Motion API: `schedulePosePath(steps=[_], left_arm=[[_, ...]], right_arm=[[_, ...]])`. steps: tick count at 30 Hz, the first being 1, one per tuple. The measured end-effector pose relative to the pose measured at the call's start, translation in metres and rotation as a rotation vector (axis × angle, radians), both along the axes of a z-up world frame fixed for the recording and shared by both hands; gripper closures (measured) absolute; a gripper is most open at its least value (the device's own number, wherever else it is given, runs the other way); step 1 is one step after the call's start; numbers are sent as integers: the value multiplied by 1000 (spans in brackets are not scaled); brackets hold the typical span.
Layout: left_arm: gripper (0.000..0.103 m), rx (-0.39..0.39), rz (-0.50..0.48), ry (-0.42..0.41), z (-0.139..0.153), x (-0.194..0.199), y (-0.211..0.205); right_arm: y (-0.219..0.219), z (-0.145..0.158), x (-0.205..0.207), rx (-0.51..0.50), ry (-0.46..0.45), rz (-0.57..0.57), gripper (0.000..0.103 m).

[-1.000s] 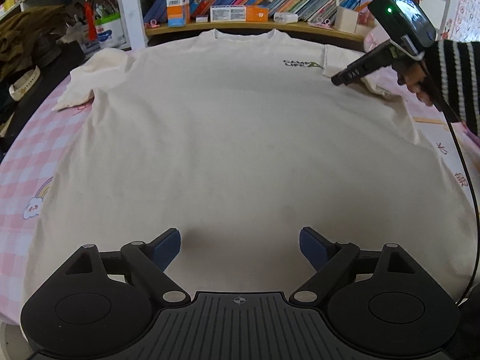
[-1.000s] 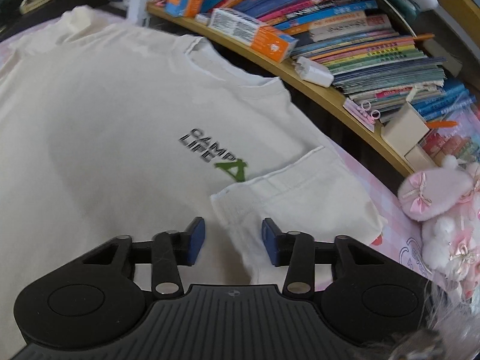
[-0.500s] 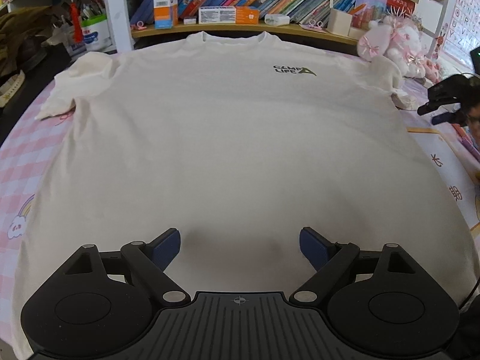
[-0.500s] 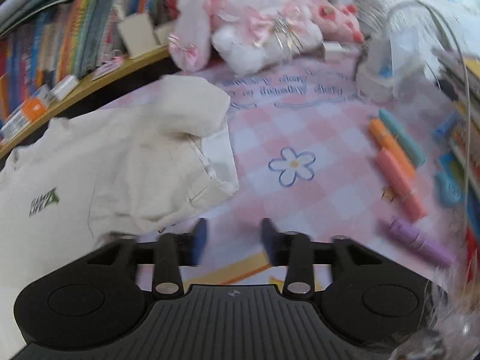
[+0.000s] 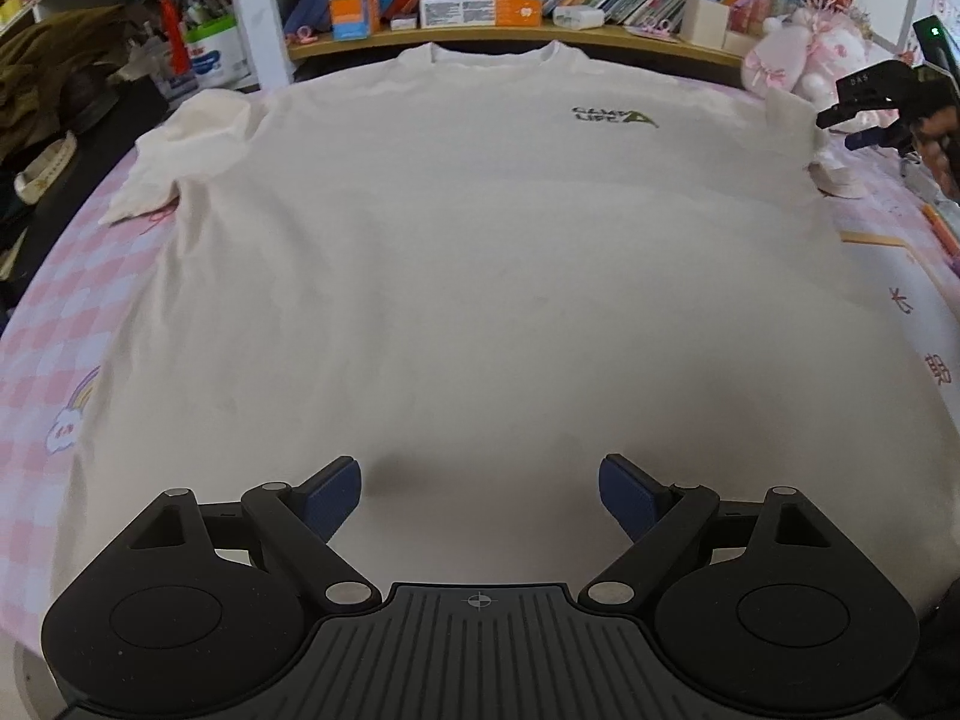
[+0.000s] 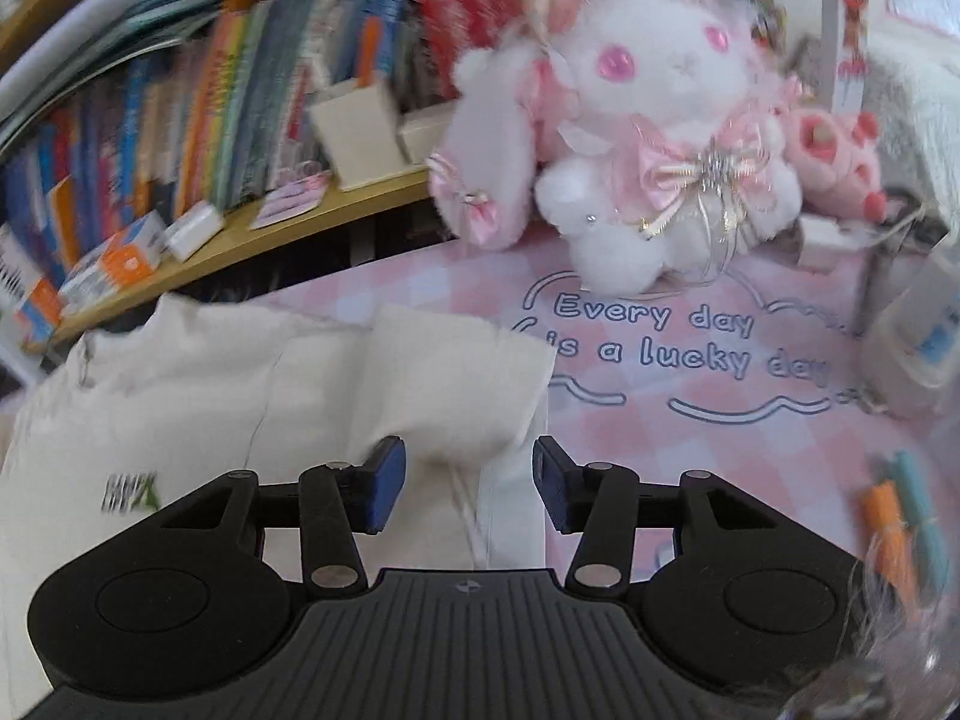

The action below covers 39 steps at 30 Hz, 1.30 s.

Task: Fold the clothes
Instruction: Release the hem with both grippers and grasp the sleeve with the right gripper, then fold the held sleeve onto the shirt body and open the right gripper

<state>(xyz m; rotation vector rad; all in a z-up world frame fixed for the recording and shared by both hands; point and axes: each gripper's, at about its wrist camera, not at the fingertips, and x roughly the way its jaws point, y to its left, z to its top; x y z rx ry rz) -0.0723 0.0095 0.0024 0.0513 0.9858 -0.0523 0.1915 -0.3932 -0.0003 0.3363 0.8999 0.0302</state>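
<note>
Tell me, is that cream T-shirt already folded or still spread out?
Spread out. The T-shirt lies flat, front up, on the pink checked cloth, both sleeves sticking out sideways.

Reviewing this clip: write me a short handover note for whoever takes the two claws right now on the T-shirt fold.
Left claw: open, empty, over the T-shirt's lower middle.
Right claw: jaws have just been opening; open, astride the right sleeve, pads not pressing on it.
Things: the shirt lies face up, spread flat on the pink checked cloth, collar toward the bookshelf. Left sleeve is rumpled. A plush rabbit sits just beyond the right sleeve.
Done: shirt laid out; no fold shows.
Left: probably smooth the sleeves, then fold sleeves and sides in, then fold the body up.
</note>
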Motion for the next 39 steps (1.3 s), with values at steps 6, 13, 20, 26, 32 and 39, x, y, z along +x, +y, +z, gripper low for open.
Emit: schedulePosePath(steps=[6,13,20,26,32,39], left_arm=[[14,42,-2,18,2,-4,-7],[14,62,-21,19,3,-6,-13],[14,40,-32,3,3,-1,-16],[14,31,-85,-17,4,7,-26],[14,20,-104,-25,4,8,-30],[14,18,-72,-27,5,10,-19]], right_arm=[[-19,-13,37,214,25,-100,79],[-22,7,40,281,-49,-1,75],[-2,1,1,-16,69,203,75],[15,-4,-23,-143,60,251,101],[-5,10,-62,-39,50,133,101],[-13,4,-53,-21,73,86,75]])
